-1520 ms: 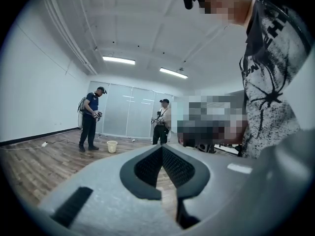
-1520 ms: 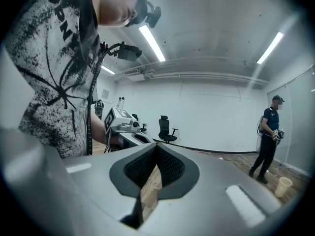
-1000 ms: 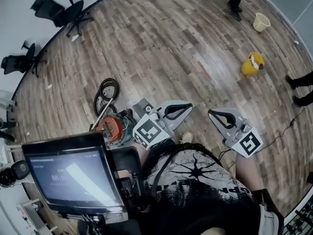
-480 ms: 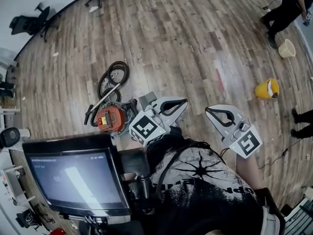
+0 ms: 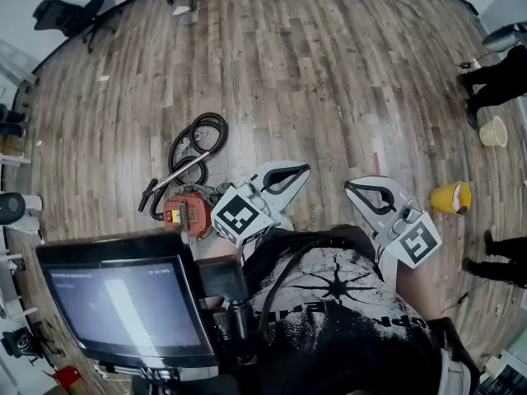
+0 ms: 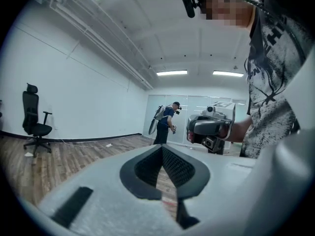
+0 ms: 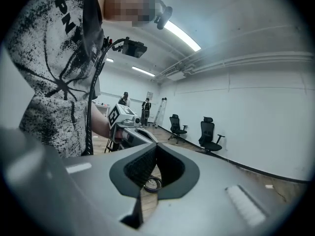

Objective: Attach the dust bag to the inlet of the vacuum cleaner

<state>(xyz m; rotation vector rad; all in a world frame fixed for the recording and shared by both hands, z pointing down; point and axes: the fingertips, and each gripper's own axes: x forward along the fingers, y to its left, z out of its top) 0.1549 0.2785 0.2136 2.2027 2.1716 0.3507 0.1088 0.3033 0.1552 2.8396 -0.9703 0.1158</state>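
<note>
Vacuum cleaner [image 5: 185, 213] on floor [image 5: 329, 72] — hose [image 5: 221, 132] coiled behind it.

One vacuum cleaner [image 5: 186, 213], two grippers [image 5: 306, 169] [image 5: 348, 187]

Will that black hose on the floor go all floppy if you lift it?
Probably floppy: the hose lies in loose loops beside the vacuum cleaner, so it would likely sag and uncoil. Its metal tube looks stiff and should stay straight.

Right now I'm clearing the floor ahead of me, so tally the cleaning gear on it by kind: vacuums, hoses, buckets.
Vacuum cleaner: 1
Hose coil: 1
Buckets: 2, one yellow, one beige
Total: 4
</note>
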